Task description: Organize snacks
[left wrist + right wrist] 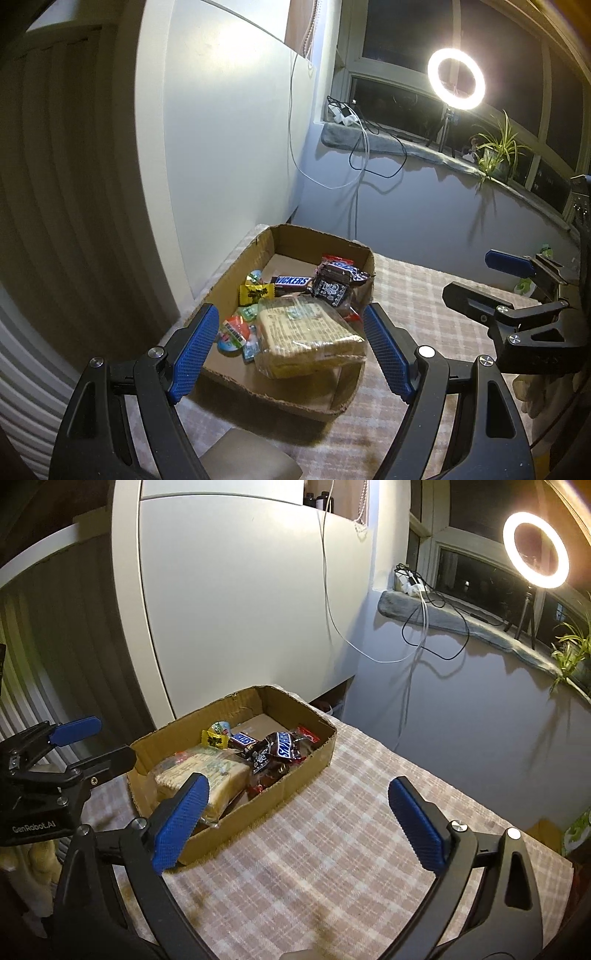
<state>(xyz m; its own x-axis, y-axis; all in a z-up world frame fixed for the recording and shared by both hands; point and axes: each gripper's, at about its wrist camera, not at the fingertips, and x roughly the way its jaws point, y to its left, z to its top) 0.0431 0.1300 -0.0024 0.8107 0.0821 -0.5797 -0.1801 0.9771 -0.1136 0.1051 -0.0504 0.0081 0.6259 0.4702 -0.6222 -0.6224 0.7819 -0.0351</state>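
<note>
A shallow cardboard box (236,266) (317,757) stands on the checked tablecloth and holds the snacks. A clear-wrapped pack of crackers (306,336) (207,771) lies in its near end. Snickers bars (291,282) (286,747), a yellow candy packet (256,293) (214,740) and small colourful sweets (236,330) lie behind it. My left gripper (291,350) is open and empty, held above the box's near end with the cracker pack between its fingers' lines. My right gripper (299,823) is open and empty over the cloth, right of the box.
The table's cloth (332,849) stretches right of the box. A white cabinet (240,590) stands behind. The windowsill carries a ring light (456,79), cables and a potted plant (496,155). A green packet (580,827) lies at the table's far right edge.
</note>
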